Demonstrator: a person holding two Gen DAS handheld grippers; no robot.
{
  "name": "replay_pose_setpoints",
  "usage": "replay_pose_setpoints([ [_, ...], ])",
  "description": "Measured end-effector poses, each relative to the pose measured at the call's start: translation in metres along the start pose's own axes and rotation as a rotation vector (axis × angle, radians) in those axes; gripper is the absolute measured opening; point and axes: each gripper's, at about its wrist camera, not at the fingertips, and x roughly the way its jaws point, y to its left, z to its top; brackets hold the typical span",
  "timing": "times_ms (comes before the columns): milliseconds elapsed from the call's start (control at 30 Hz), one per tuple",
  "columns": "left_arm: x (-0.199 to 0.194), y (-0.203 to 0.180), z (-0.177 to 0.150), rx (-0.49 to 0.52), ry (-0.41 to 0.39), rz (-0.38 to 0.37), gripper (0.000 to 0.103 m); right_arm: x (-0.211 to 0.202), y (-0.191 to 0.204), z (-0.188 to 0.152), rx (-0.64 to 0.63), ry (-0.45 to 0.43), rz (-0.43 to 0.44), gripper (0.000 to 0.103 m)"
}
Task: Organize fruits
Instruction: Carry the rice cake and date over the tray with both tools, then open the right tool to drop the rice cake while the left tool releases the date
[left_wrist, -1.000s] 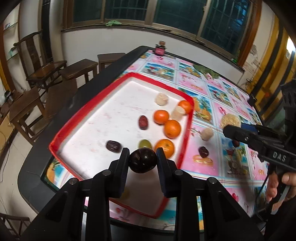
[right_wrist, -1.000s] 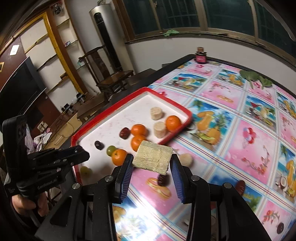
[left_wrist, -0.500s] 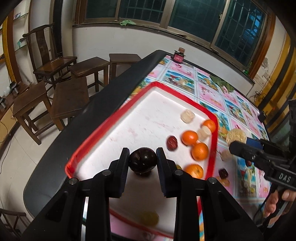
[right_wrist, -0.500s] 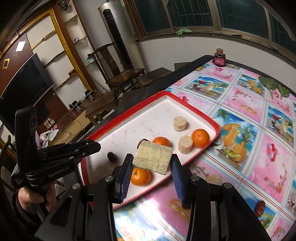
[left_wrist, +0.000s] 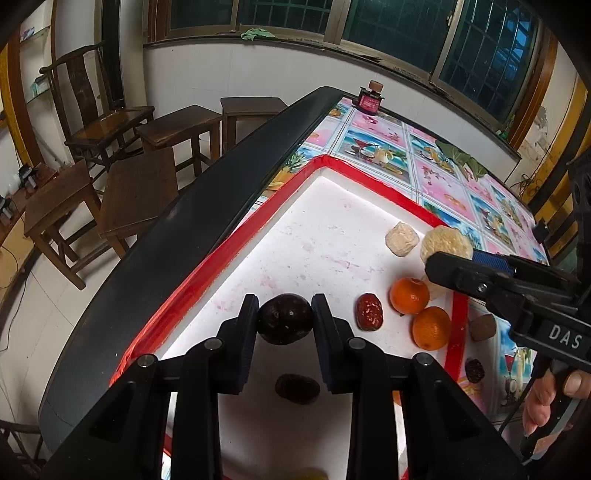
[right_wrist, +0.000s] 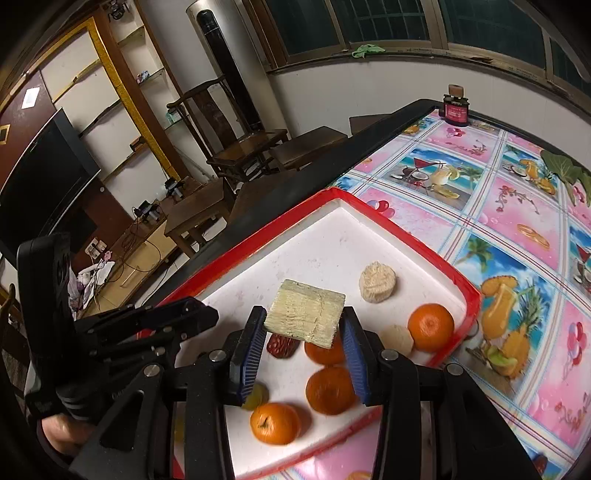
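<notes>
Left gripper pinches round dark-purple fruit; right gripper pinches pale fibrous block. Probably above red-rimmed white tray: lower onto bare spots before releasing.

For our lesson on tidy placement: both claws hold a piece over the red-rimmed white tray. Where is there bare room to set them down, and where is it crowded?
Free: the white floor of the red-rimmed tray along its rim beside the black table edge, and the far corner. Crowded: the opposite rim, where round oranges, a wrinkled red date and pale cut rounds cluster. Another dark date lies below the left claw.
</notes>
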Motion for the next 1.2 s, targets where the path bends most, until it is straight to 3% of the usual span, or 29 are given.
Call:
replay_pose_setpoints([
  [567, 0.028, 0.001, 0.005, 0.006, 0.058, 0.008, 0.027, 0.044, -0.005, 0.013, -0.017, 0.045, -0.050, 0.041],
  [1200, 0.035, 0.004, 0.006, -0.004, 0.061, -0.013, 0.027, 0.065, -0.005, 0.011, -0.026, 0.080, -0.088, 0.041],
])
